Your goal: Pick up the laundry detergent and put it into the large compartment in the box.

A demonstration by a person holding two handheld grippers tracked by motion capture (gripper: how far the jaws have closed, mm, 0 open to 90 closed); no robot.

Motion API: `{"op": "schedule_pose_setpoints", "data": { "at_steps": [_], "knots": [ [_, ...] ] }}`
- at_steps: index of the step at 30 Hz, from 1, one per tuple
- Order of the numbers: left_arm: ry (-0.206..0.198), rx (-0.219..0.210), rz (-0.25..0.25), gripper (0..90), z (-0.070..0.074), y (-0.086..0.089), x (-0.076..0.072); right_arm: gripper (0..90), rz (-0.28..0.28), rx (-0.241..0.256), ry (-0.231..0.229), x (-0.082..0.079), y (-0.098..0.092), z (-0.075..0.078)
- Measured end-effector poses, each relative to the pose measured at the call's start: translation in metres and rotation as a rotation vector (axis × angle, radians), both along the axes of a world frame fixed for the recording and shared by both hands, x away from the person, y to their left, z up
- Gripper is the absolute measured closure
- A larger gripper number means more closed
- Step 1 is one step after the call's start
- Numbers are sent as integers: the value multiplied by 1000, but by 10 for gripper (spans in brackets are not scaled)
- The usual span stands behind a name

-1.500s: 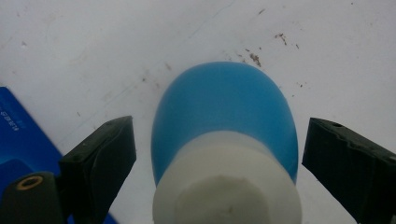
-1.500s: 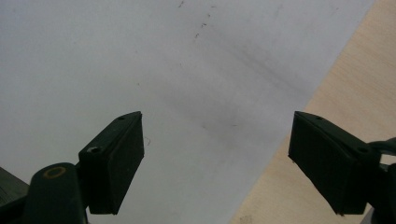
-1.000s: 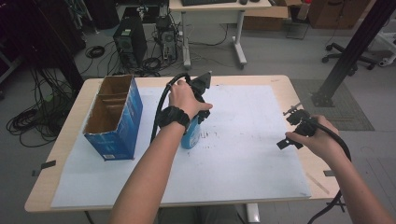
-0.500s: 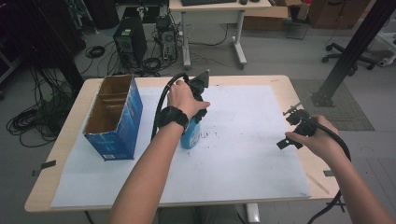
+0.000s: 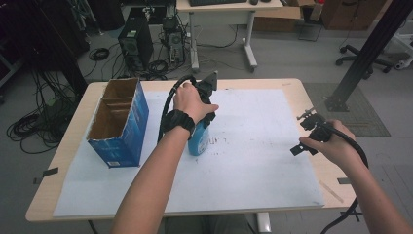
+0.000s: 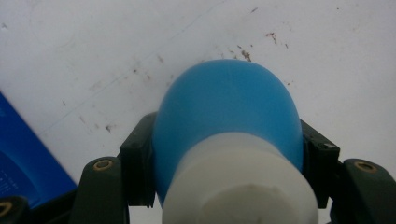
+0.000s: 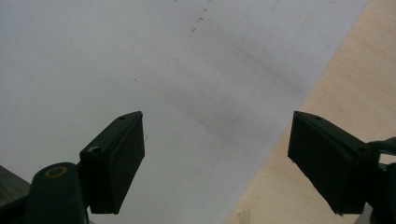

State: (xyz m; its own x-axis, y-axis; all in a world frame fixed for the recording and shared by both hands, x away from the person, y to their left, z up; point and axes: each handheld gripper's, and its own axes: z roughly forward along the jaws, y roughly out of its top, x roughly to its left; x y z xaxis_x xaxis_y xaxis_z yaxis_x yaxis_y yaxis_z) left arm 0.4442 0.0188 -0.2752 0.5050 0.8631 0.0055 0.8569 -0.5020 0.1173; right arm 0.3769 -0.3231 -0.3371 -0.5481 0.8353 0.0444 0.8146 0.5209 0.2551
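White paper covers most of the wooden table, scuffed with small dark marks, and the work sits on its left half. Nearest the person, the right gripper is held low over the paper's right edge, its jaws spread wide with nothing between them; the right gripper view looks down on bare sheet and a strip of wood. Farther in, the left gripper comes down from above onto a blue bottle with a white cap, its jaws pressed against the bottle's shoulder on either side. The bottle stands upright on the paper, long axis vertical, right under that hand. Just to its left, apart from it, stands an open blue carton with a cardboard divider inside. The carton lies leftward from the bottle, so the left hand seems the one placed to carry it across. Beyond the table are desks, computer towers and cables on the floor.
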Motion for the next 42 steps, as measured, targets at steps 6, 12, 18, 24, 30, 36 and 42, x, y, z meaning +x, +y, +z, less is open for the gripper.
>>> {"op": "schedule_pose_setpoints", "data": {
  "at_steps": [6,12,18,24,30,36,42],
  "knots": [
    [-4,1,-2,374,18,1,-3,186,3,-12,0,-1,1,3],
    [-9,-1,-1,374,35,5,-6,185,5,-15,2,-2,3,7],
    [-13,-1,-4,375,50,7,-7,184,7,-16,-6,-3,5,16],
    [-12,-2,-5,375,64,9,-8,183,2,-12,-5,-4,7,21],
    [-14,-10,1,375,81,12,-9,183,2,-7,-6,-4,7,25],
    [-21,-15,8,375,96,16,-9,182,9,-6,-7,-3,10,30],
    [-22,-18,18,375,110,20,-10,182,16,-8,-12,-3,15,36]
  ]
}}
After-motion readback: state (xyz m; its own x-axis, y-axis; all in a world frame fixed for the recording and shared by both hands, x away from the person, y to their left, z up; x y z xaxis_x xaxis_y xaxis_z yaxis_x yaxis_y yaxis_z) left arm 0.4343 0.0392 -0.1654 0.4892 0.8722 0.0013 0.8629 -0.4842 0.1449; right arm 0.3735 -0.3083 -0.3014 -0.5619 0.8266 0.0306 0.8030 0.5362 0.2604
